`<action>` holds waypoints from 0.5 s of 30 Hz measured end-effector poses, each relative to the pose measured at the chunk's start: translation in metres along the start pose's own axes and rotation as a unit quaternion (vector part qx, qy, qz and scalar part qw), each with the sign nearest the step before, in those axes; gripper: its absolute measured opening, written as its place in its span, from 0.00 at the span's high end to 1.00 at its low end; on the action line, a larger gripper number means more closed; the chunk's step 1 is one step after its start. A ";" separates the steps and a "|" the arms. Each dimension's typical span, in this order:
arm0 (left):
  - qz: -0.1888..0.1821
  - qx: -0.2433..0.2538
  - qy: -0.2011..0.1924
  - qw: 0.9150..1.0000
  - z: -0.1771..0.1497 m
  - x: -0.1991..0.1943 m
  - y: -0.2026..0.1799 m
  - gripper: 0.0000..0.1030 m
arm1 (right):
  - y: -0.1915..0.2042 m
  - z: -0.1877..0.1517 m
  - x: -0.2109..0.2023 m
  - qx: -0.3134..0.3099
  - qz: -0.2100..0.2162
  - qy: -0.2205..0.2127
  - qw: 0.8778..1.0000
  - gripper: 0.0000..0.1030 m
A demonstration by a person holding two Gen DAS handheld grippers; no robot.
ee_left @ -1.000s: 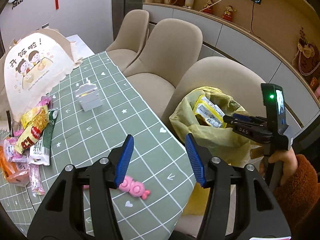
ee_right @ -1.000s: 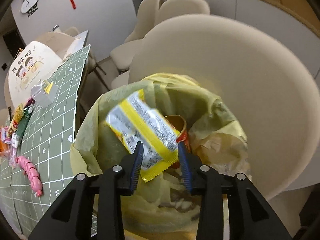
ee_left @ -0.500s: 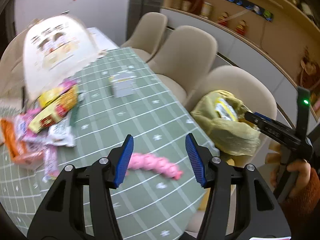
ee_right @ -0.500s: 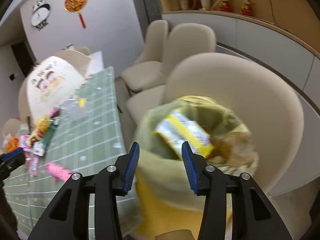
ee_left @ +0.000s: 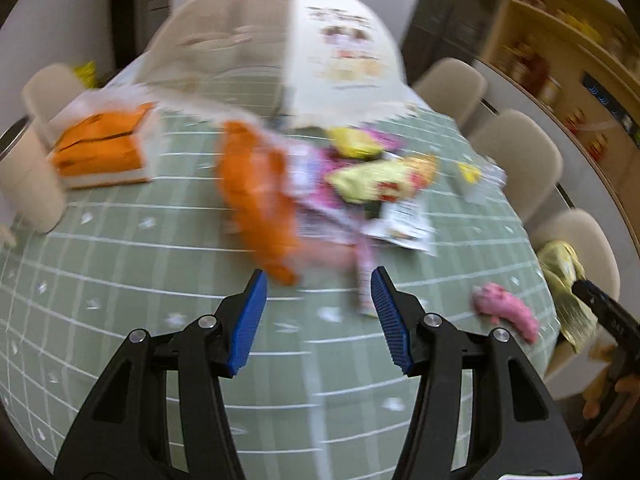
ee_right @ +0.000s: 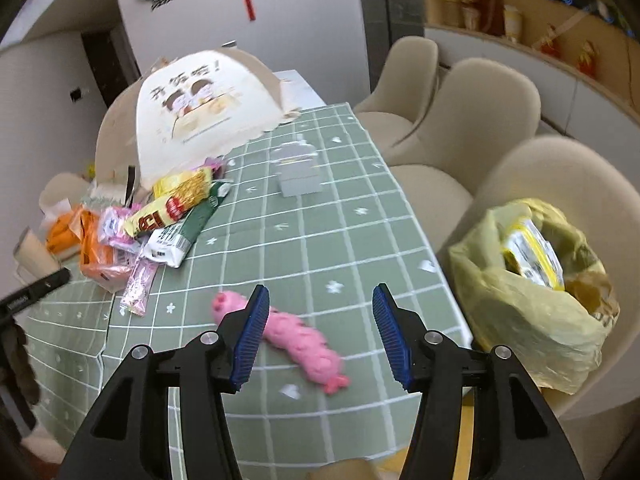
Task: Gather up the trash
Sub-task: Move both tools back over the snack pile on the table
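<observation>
A: In the left wrist view the wrapper pile (ee_left: pixel 320 184) is smeared by motion; I cannot read any print on it.

B: Yes. The yellow bag (ee_left: pixel 562 280) is cut by the bench edge and partly covered by the right hand-held gripper (ee_left: pixel 604 312).

A: In the right wrist view, the shelf figures (ee_right: pixel 472 4) are too small to tell.

B: The left hand-held gripper (ee_right: pixel 32 292) is cut off by the edge.
</observation>
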State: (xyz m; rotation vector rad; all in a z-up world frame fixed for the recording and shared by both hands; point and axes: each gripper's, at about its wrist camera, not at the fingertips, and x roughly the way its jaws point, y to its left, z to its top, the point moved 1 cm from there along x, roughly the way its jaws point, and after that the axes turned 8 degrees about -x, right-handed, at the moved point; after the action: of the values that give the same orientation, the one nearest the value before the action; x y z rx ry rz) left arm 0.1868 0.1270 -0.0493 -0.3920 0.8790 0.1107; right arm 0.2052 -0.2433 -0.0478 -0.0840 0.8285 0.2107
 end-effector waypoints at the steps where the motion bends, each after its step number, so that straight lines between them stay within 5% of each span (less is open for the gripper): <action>1: 0.002 -0.011 -0.004 1.000 0.004 -0.002 0.015 0.50 | 0.013 0.002 0.006 -0.007 0.003 0.007 1.000 0.50; 8: -0.030 -0.051 -0.012 0.998 0.026 -0.004 0.071 0.44 | 0.082 0.018 0.031 -0.049 0.027 0.021 0.998 0.50; 15: -0.063 -0.057 -0.022 0.996 0.061 0.020 0.075 0.43 | 0.108 0.047 0.043 -0.077 0.028 0.015 0.997 0.50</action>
State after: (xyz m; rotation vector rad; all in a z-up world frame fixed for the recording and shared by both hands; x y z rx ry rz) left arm 0.2245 0.2183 -0.0514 -0.5492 0.8049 0.0541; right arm 0.2433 -0.1237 -0.0473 -0.2098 0.8441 0.3261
